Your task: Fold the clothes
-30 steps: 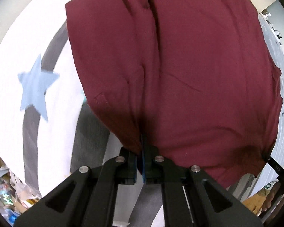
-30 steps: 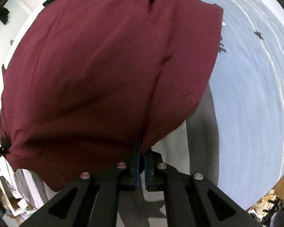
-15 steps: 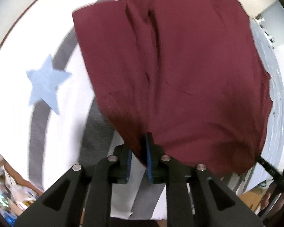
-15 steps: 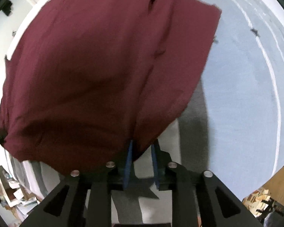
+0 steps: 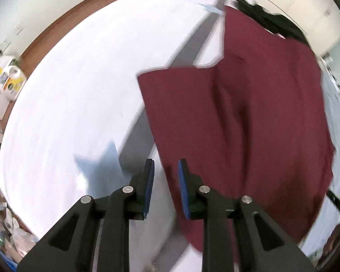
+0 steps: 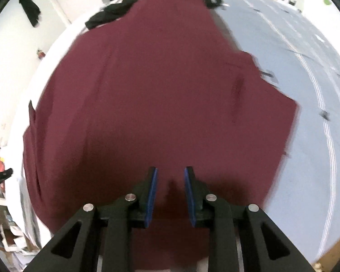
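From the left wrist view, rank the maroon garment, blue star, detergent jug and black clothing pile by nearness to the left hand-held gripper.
1. Maroon garment, under the left hand-held gripper.
2. Blue star, just left.
3. Detergent jug, far left.
4. Black clothing pile, top right.

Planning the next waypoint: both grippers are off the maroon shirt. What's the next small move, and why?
Probably bring the left gripper, whose jaws are opening, down onto the sleeve sticking out sideways over the white cover. The maroon shirt lies spread with nothing between either gripper's pads, and the right gripper is open above the cloth. That sleeve looks unfolded, so it seems the next thing to grasp.
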`<state>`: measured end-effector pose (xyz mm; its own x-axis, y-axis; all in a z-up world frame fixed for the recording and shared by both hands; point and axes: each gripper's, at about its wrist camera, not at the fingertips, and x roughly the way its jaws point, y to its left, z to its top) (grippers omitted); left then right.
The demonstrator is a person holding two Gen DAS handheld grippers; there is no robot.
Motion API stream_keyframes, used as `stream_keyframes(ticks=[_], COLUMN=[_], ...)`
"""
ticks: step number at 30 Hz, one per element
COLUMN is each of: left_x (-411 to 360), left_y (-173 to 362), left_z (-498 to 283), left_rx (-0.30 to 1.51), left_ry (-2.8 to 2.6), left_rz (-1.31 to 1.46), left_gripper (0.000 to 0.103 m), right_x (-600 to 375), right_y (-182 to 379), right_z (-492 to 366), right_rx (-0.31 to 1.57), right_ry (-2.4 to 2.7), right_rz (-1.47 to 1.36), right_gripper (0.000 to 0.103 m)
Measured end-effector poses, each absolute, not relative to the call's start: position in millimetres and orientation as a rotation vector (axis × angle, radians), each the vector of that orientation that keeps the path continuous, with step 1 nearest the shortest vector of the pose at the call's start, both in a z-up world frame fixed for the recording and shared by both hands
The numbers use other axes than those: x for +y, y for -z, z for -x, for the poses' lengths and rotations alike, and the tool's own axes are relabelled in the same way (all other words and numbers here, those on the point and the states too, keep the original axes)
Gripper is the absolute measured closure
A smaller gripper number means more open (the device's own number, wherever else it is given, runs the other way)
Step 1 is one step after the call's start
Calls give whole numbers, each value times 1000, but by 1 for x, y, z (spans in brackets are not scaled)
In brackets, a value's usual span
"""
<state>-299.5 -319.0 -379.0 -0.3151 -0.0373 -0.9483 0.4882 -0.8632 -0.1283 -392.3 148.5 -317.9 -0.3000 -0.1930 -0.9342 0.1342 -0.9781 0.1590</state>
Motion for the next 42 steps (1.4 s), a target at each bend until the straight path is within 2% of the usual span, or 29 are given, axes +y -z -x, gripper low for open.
stream_keyframes(ticks=[9,16,21,23,26,28,29,30,32,38,42], left_x=[-366,-388,-399,-394,-387,-390,-394,-398,-408,-420,-445], left_y=[413,424,424,423,425,425,423,422,414,377,383], left_z=[369,368,360,367,378,378,377,376,369,319,292], left_rx=[540,578,618,631,578,578,593,608,672,699,752], left_ry=[2246,2192,2161,2211,2249,2249,2246,2242,2244,2217,2146], left_rz=[-1596,-1573,-1528,-1548,-1597,-1594,-1582,-1571,-1538,-1424,-1384], left_gripper=[84,82,54,47,47,50,70,96,100,101,101], right_x=[101,103,103,99,85,82,81,80,82,82,84], right_y=[349,355,356,358,365,366,367,367,367,373,380], right_z=[421,408,395,399,415,418,419,420,422,426,428], right_rx=[-143,-139,-153,-154,-149,-141,-139,-139,-140,-109,-92], right_ry=[2369,2366,2368,2367,2362,2359,2357,2356,2353,2356,2357], right_rz=[-1636,-1669,-1693,-1697,-1696,-1698,-1699,-1700,-1699,-1712,-1746], right_gripper=[81,81,81,81,81,81,81,81,81,81,81])
